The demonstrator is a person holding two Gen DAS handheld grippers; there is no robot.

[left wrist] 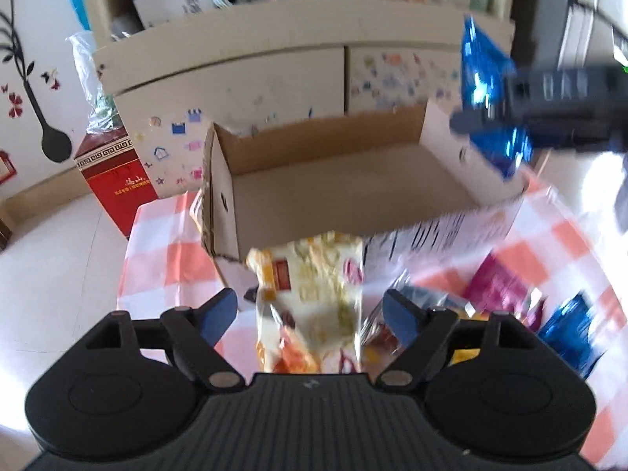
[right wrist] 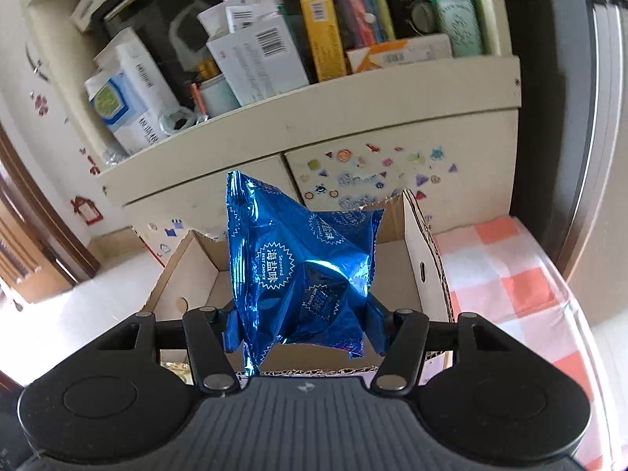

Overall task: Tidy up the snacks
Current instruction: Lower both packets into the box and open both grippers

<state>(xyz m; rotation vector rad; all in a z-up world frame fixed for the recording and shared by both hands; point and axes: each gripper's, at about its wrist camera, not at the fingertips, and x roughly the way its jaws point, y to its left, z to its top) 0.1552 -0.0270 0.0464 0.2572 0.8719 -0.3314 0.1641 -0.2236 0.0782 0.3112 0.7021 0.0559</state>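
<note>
An open cardboard box (left wrist: 337, 192) stands on the checked tablecloth (left wrist: 168, 259); nothing shows on its floor. My left gripper (left wrist: 310, 310) is open, hovering over a yellow-white snack bag (left wrist: 314, 286) that lies in front of the box. My right gripper (right wrist: 306, 325) is shut on a shiny blue snack bag (right wrist: 298, 267) and holds it above the box (right wrist: 420, 251). In the left wrist view the right gripper (left wrist: 494, 117) and its blue bag (left wrist: 486, 90) hang over the box's right wall.
More snack packets lie to the right of the yellow bag: a pink one (left wrist: 498, 286) and a blue one (left wrist: 569, 333). A red carton (left wrist: 114, 180) stands on the floor at left. A cream cabinet (right wrist: 353, 125) with cluttered shelves is behind the box.
</note>
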